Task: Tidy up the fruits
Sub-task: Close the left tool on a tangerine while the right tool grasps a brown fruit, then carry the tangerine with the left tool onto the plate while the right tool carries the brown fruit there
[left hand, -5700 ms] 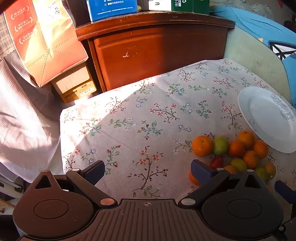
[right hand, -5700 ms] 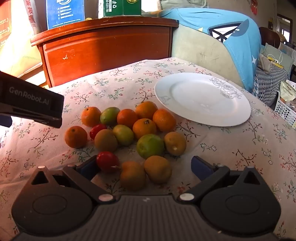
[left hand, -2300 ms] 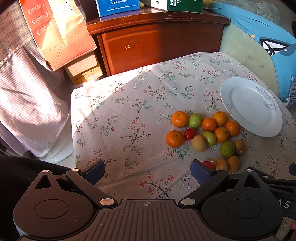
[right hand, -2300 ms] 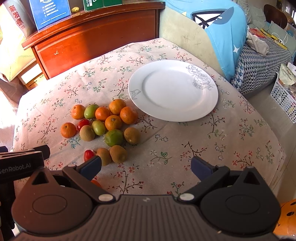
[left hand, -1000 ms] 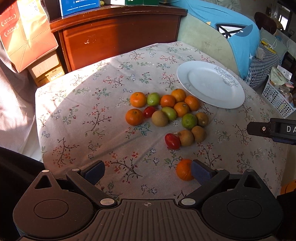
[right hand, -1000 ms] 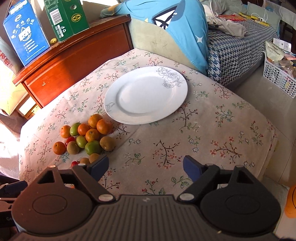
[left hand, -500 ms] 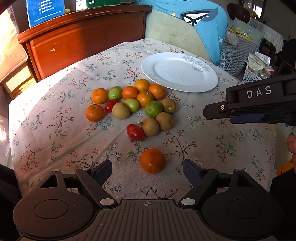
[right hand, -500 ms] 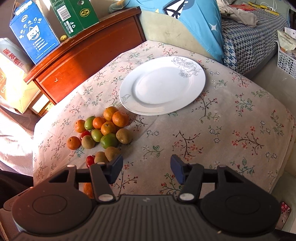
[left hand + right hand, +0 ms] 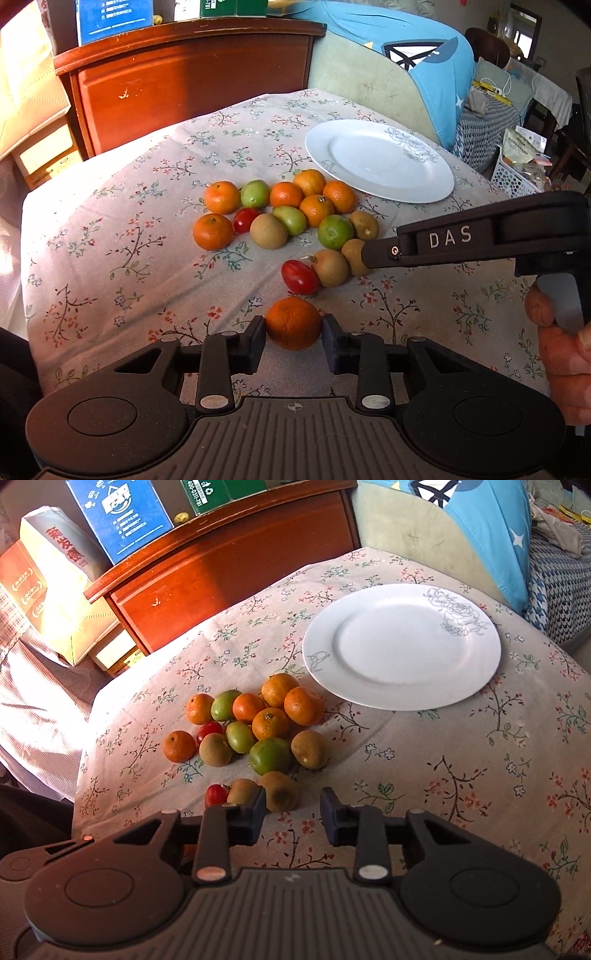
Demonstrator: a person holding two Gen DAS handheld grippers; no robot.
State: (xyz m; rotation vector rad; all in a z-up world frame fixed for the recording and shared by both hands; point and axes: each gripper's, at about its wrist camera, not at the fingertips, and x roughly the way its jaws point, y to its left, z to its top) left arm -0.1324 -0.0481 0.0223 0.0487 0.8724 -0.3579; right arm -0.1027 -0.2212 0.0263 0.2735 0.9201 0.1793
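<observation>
A heap of small fruits [image 9: 291,218], oranges, green ones, brown kiwis and red tomatoes, lies on the flowered tablecloth beside an empty white plate [image 9: 380,162]. One orange [image 9: 293,323] lies apart, nearest to me. My left gripper [image 9: 293,332] is closing on it, and both pads touch its sides. In the right wrist view my right gripper [image 9: 293,812] is closing too, with only cloth in its gap. A kiwi [image 9: 282,792] sits just past its left fingertip [image 9: 255,812]. From the left wrist view, the right gripper [image 9: 369,254] reaches in beside the kiwis.
A wooden cabinet [image 9: 236,561] with boxes on top stands behind the table. A chair back with blue cloth [image 9: 424,74] is at the far right, and a white basket [image 9: 513,173] stands beyond the table's right edge. A hand [image 9: 561,354] holds the right gripper's handle.
Both pairs of jaws have narrowed from wide to a small gap. The left gripper's pads have come in around the lone orange. The right gripper has sunk toward the near kiwis.
</observation>
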